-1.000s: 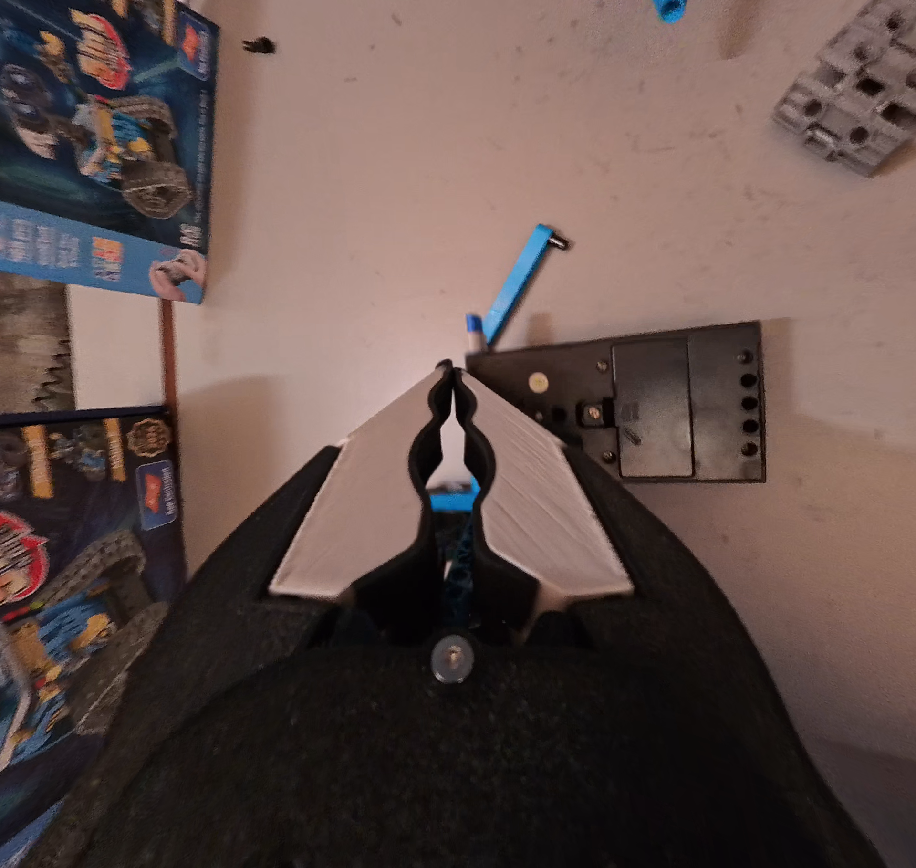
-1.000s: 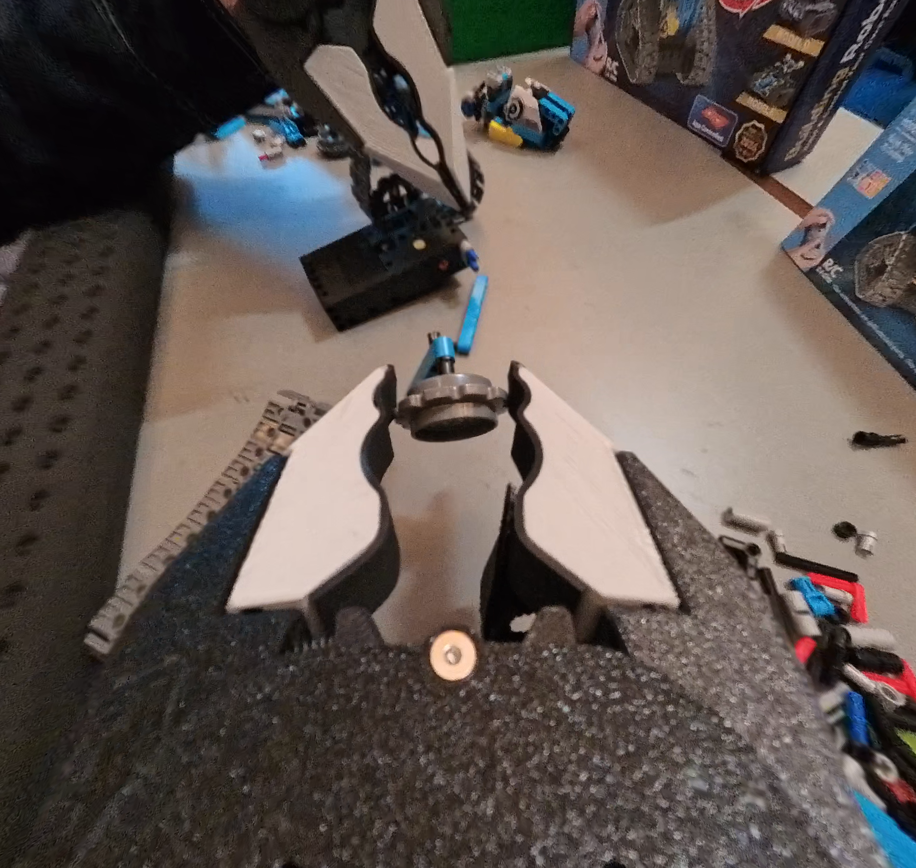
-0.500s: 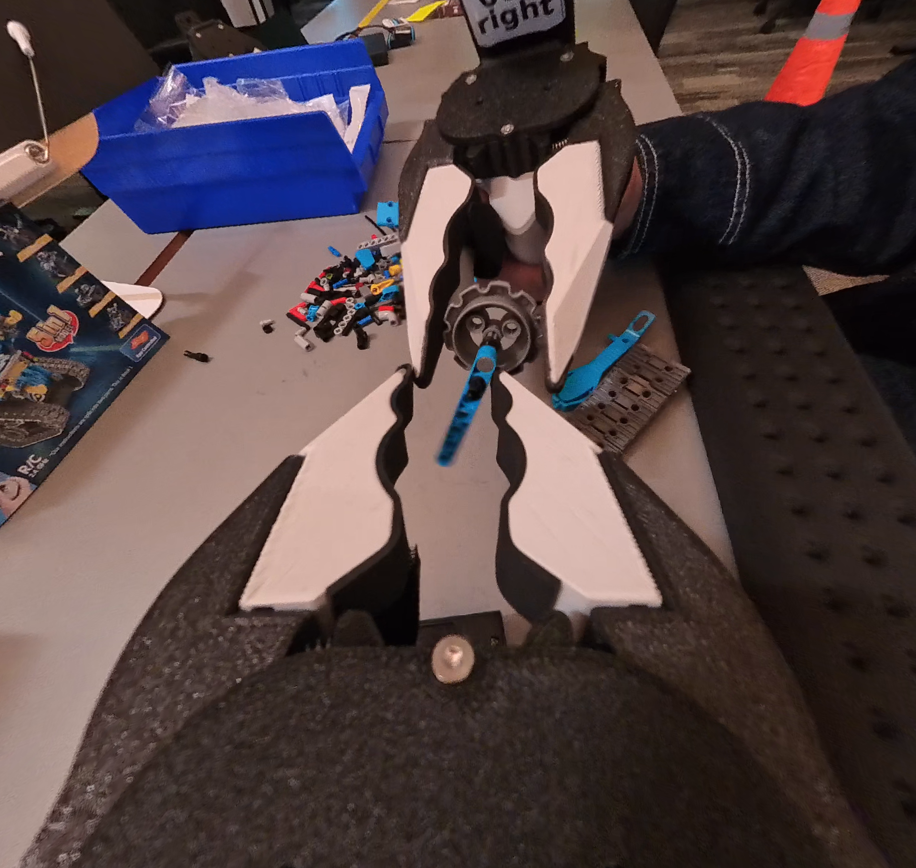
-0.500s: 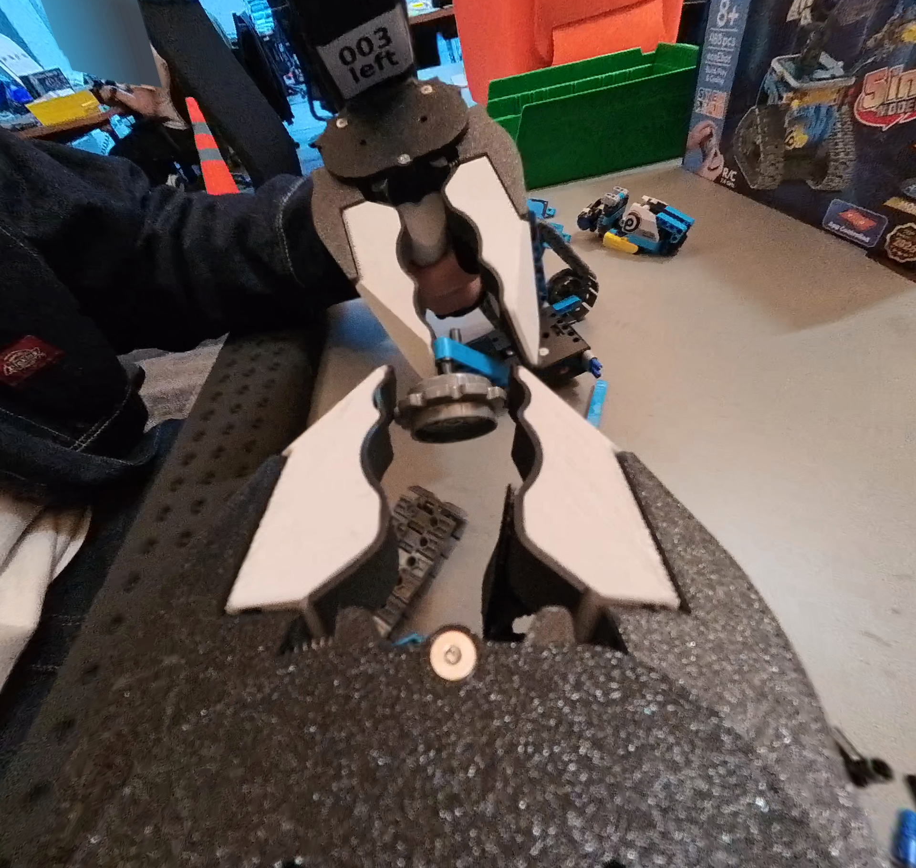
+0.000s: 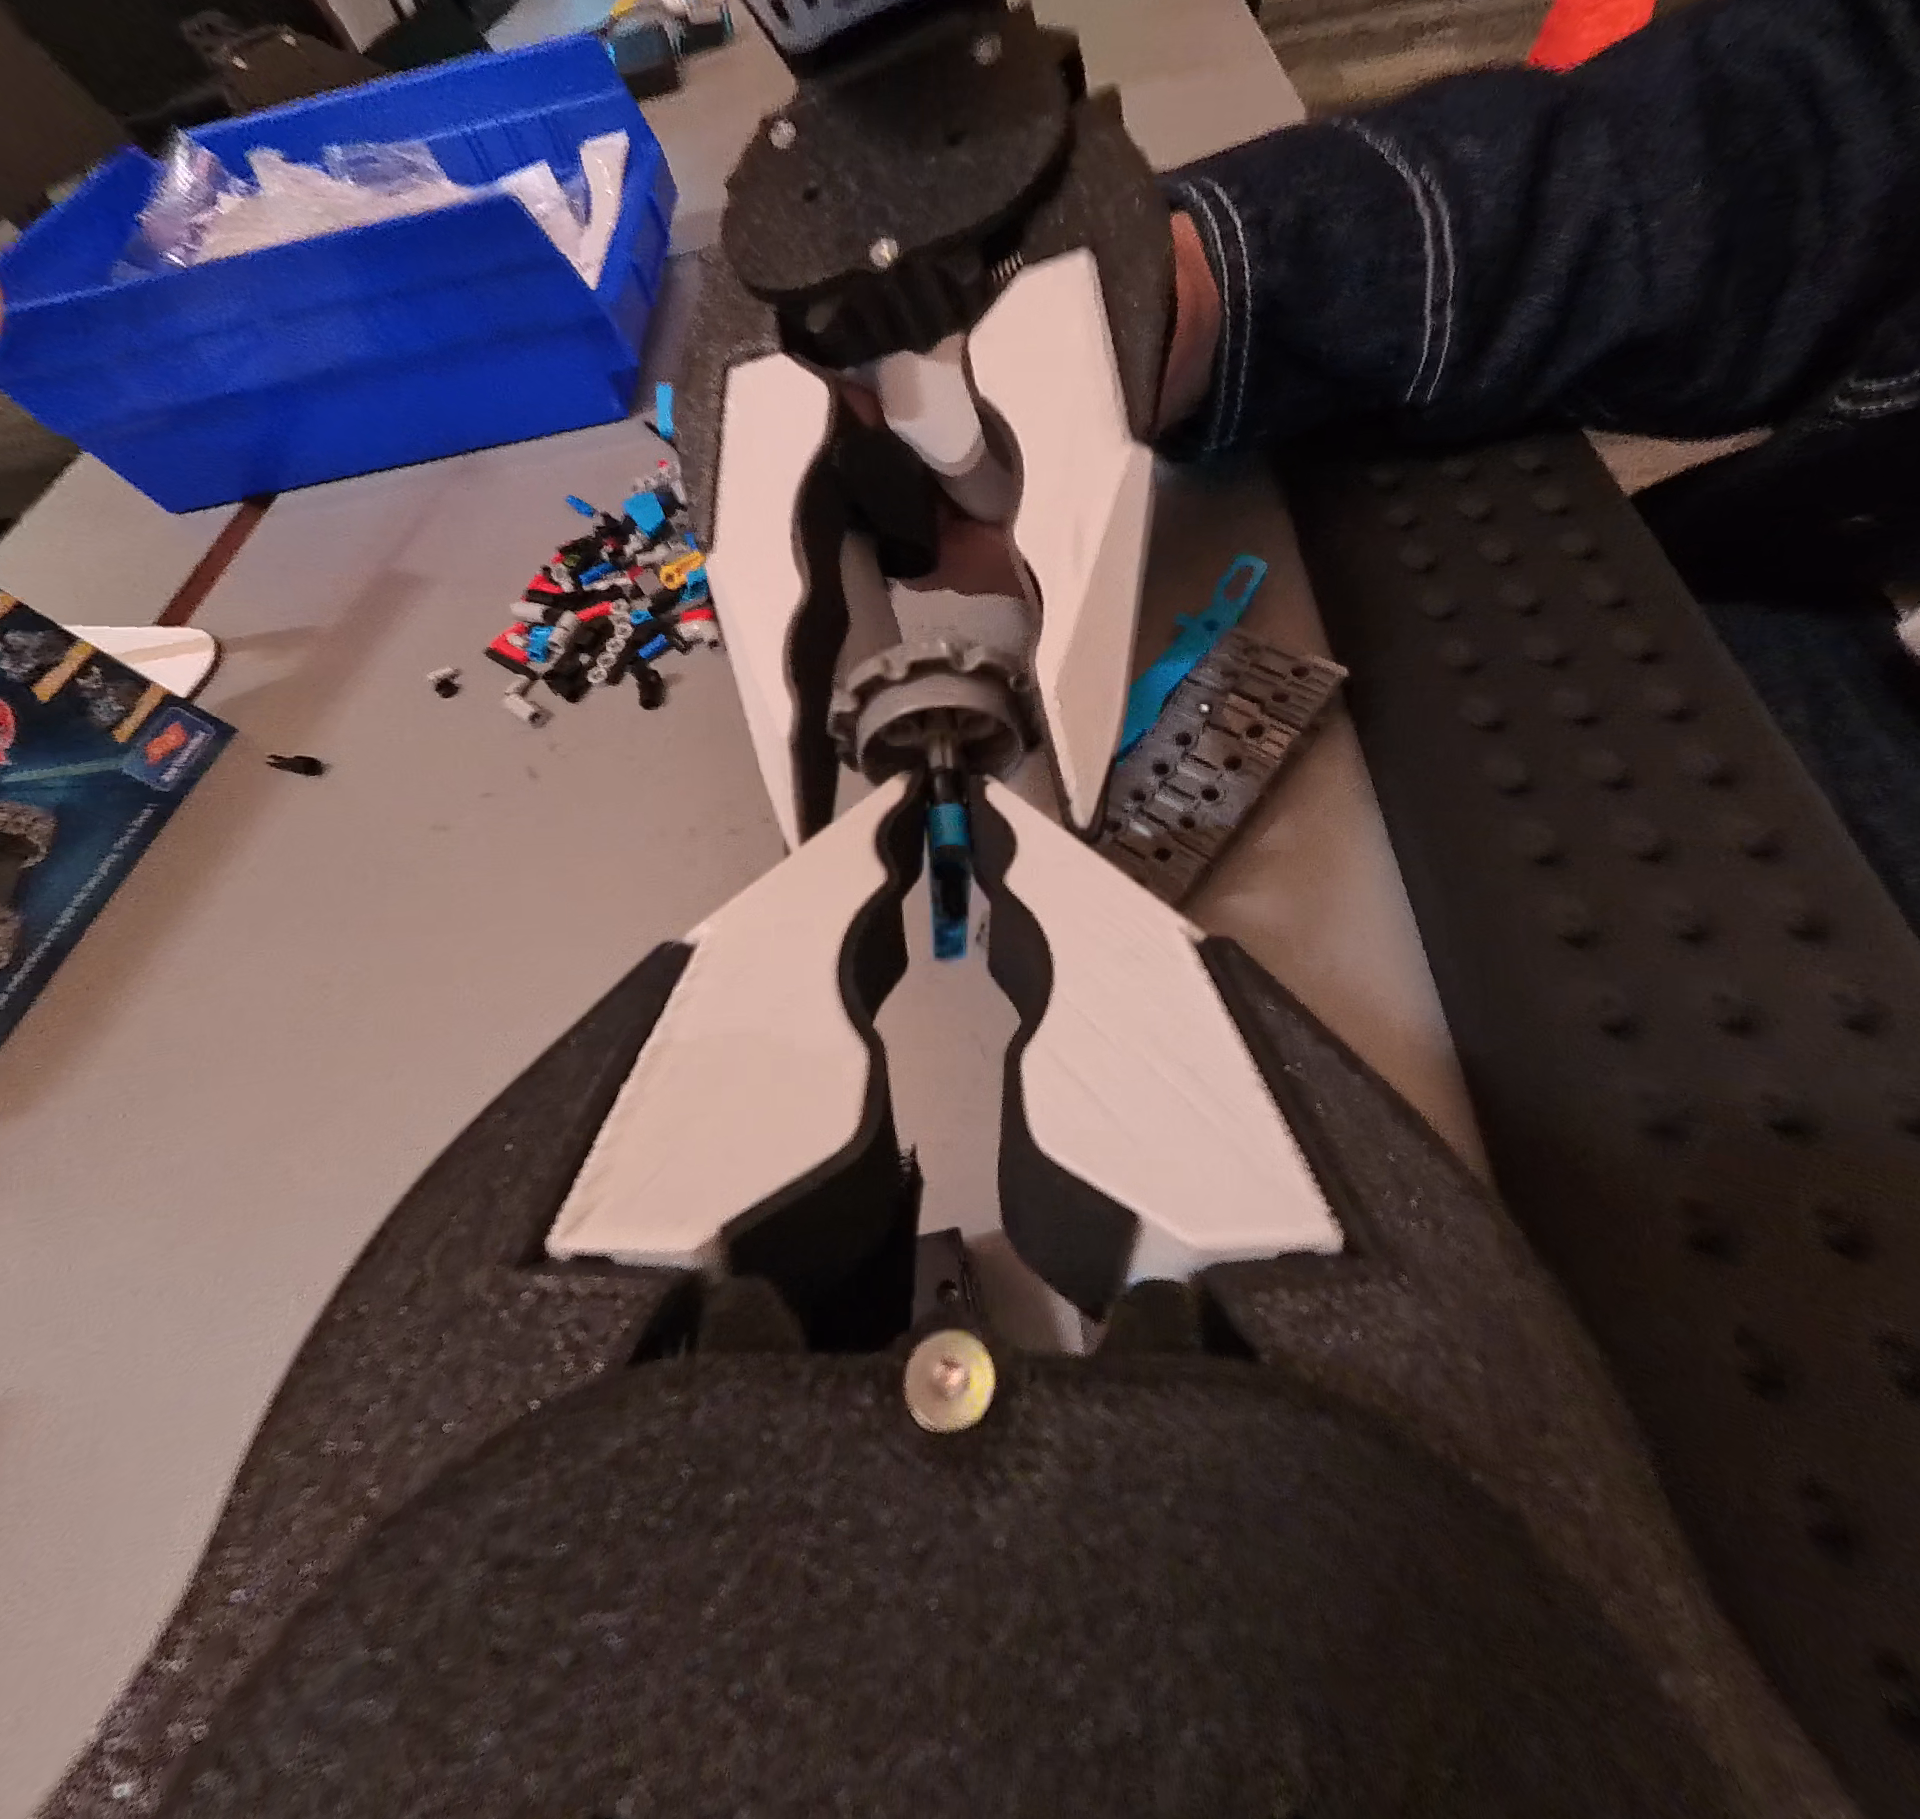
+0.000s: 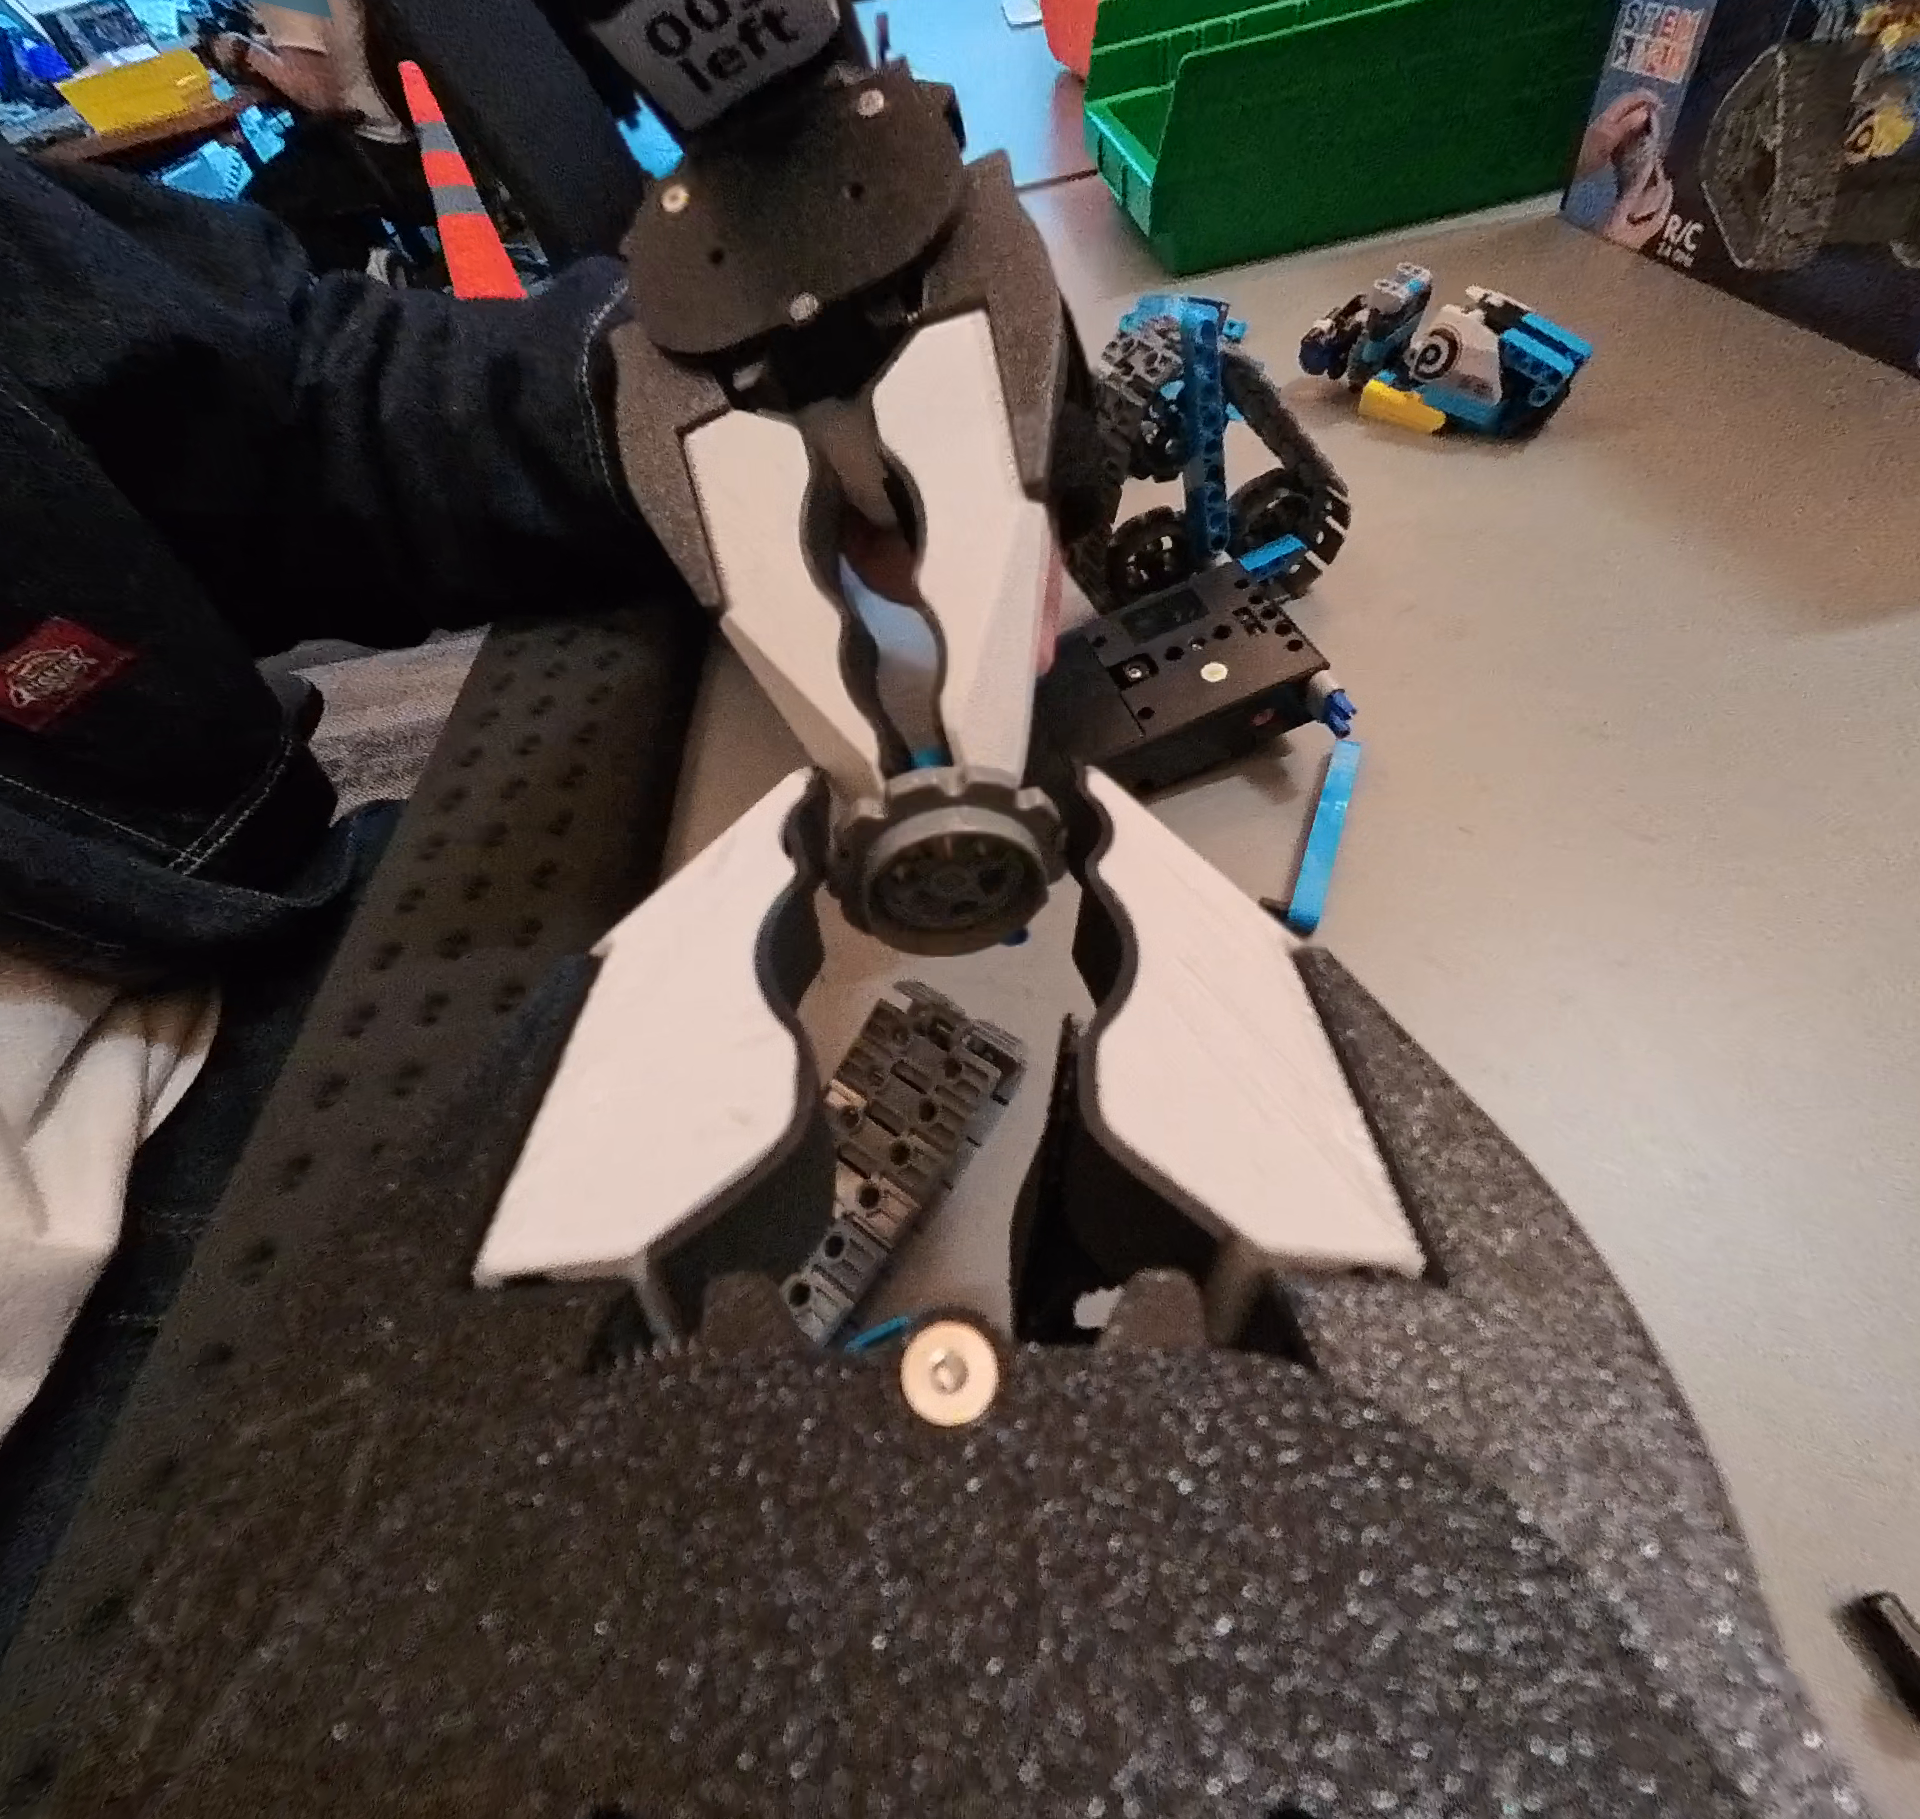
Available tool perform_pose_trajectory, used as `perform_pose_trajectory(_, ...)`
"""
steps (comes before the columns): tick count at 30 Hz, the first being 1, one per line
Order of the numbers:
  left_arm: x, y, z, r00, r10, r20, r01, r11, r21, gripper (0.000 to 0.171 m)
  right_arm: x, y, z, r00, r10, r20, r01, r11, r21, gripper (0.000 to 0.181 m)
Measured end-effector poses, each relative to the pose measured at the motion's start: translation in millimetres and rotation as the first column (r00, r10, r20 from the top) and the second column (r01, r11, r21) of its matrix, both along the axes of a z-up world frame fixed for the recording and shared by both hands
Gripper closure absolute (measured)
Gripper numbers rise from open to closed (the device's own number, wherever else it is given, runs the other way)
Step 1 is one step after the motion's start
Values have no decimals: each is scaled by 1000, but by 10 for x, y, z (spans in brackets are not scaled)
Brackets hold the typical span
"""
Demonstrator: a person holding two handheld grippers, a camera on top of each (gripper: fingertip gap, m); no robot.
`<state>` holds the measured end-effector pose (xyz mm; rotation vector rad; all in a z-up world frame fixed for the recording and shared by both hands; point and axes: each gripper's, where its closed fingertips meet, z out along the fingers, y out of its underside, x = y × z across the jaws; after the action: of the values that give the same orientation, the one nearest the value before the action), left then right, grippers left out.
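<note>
From the left wrist view, the left gripper [image 5: 940, 803] has its fingers pulled in narrow, pinching a small blue beam [image 5: 948, 886] right at the tips, and the beam's dark pin end is poking into the hub of a grey gear wheel [image 5: 930, 704] just ahead of them. Looks to me like the two parts are meeting but I can't tell if the pin is fully seated. Off to the left of the fingers there's a pile of loose bricks [image 5: 603, 606] and a blue bin [image 5: 312, 346]; to the right, a grey track piece [image 5: 1216, 751] on the table [image 5: 364, 938]. From the right wrist view, the right gripper [image 6: 948, 839] has its fingers spread about halfway and clamped on the wheel's rim, with the left one coming in nose-to-nose from beyond. Below the fingers sits the track piece, and to the right a black battery box [image 6: 1195, 678] and a loose blue beam [image 6: 1325, 834].
</note>
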<state>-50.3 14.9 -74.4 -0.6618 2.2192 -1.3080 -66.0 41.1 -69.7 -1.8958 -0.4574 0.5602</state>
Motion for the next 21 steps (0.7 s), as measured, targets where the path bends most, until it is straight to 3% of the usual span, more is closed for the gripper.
perform_pose_trajectory(2,21,4,-37,1000,17,-7,-17,1000,11,166,24,-2,-42,1000,-5,18,5,1000,-14,137)
perform_pose_trajectory(6,-27,-48,54,1000,13,-7,-13,996,-86,167,-27,-80,-29,999,41,2,-41,999,-10,137)
perform_pose_trajectory(18,-151,-74,12,999,18,34,-16,999,-33,166,-125,-141,-113,994,100,39,-99,994,-36,138)
perform_pose_trajectory(20,-172,235,187,992,102,80,-94,991,-95,166,363,-226,-435,979,-36,199,63,989,-133,138)
perform_pose_trajectory(21,-218,533,412,977,183,107,-156,963,-219,167,541,-341,-424,995,-85,61,93,986,-140,139)
